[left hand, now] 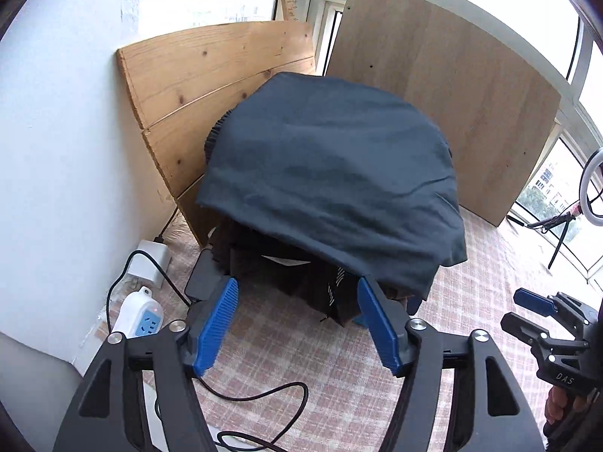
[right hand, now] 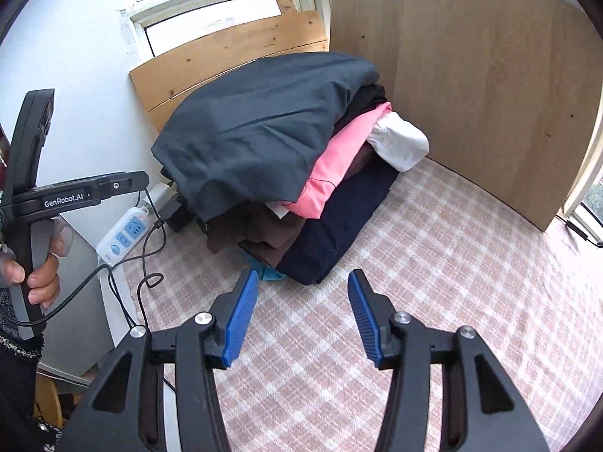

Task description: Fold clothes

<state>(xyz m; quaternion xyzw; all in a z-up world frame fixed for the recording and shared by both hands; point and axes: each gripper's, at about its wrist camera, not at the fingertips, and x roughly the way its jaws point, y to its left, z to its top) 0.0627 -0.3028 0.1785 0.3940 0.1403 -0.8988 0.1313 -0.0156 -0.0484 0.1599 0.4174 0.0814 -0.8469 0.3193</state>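
Observation:
A pile of clothes sits at the back of the checked surface. A dark slate-blue garment (left hand: 331, 173) lies on top, also in the right wrist view (right hand: 256, 132). Under it are a pink garment (right hand: 339, 165), a white one (right hand: 399, 143), a brown one (right hand: 264, 233) and a navy one (right hand: 339, 233). My left gripper (left hand: 297, 297) is open and empty, fingers just in front of the pile's lower edge. My right gripper (right hand: 303, 290) is open and empty, a short way in front of the pile; it also shows in the left wrist view (left hand: 527, 312).
Wooden boards (left hand: 211, 75) and a panel (right hand: 471, 75) lean behind the pile. A white power strip (right hand: 124, 233) with black cables (left hand: 256, 395) and a charger (left hand: 150, 260) lie at the left by the wall. A ring light (left hand: 591, 188) stands at the right.

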